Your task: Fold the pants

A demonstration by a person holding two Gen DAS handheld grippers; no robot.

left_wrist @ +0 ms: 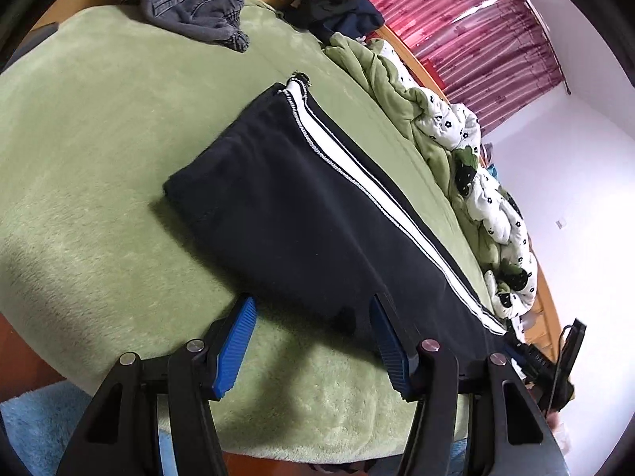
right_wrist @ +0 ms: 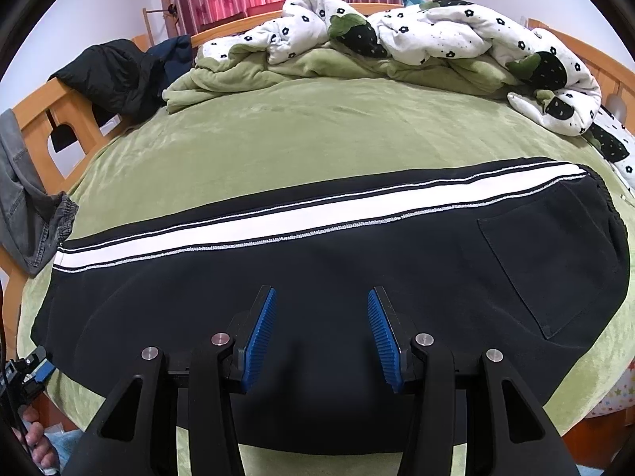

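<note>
Through my left wrist camera, my left gripper (left_wrist: 313, 341) has its jaws apart with nothing clamped: one blue pad hangs over the green bed cover (left_wrist: 99, 158), the other over the near edge of the black pants (left_wrist: 278, 214), which lie flat with a white side stripe (left_wrist: 357, 182) running away from me.

Through my right wrist camera, my right gripper (right_wrist: 321, 337) also stands with jaws parted, gripping nothing, both pads over the pants (right_wrist: 317, 269) stretched crosswise on the bed, back pocket (right_wrist: 555, 261) to the right.
</note>
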